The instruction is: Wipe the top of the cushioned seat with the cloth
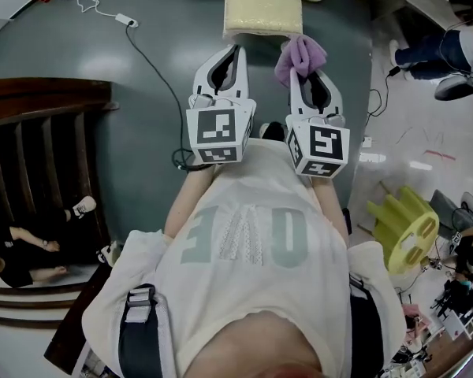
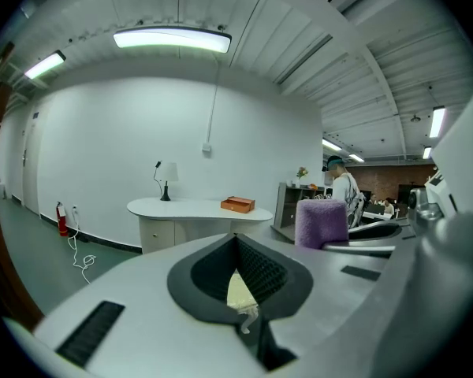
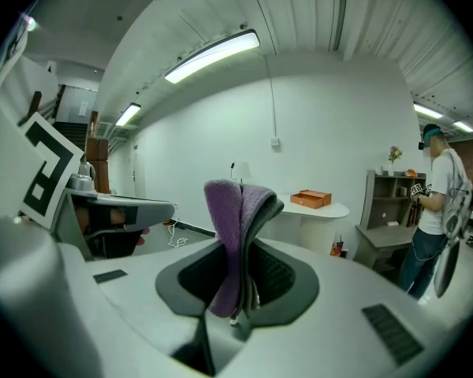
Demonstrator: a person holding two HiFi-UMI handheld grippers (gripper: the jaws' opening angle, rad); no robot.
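Near the cream cushioned seat [image 1: 262,10], the right hand-held gripper [image 1: 302,73] is clamped on a purple cloth [image 1: 301,53]; the left hand-held gripper [image 1: 237,51] has its jaws together, empty.

A grey-green floor [image 1: 79,69] fills the upper part of the head view, and a black cable [image 1: 173,93] is trailed across it. A dark wooden staircase [image 1: 31,140] is set along the left edge, and a yellow plastic stool [image 1: 402,227] is seen at the lower right. In the left gripper view a white wall [image 2: 102,148] is lit by a long ceiling lamp [image 2: 172,38] at the top. A curved white desk [image 2: 197,209] is placed before the wall at mid-frame, and a table lamp [image 2: 166,176] and an orange-brown box [image 2: 237,204] are carried on it. A red fire extinguisher [image 2: 61,219] is stood at the far left. A shelf unit [image 3: 386,211] is seen at the right of the right gripper view.
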